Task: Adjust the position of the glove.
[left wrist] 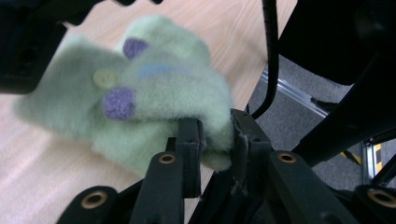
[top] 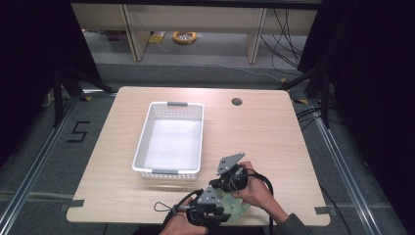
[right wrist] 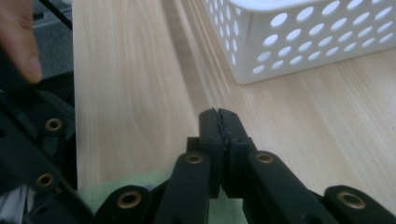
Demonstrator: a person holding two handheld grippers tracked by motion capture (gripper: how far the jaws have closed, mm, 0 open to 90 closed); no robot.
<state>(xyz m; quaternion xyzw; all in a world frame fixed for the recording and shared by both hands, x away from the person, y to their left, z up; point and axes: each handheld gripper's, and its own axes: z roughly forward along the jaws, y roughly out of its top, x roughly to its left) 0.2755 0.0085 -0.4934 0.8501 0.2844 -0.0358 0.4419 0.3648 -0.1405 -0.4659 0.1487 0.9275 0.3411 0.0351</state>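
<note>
The left gripper has its jaws pinched on a fold at the edge of the soft pale-green fleece toy with purple tufts and a small pale button, which sits at the near edge of the light wooden table, near its right corner; that bite on loose cloth looks meant for lifting the toy toward the white perforated plastic basket, which lies empty well apart near the table's middle. The right gripper, jaws pressed together on nothing, hangs just above the toy, seemingly waiting.
</note>
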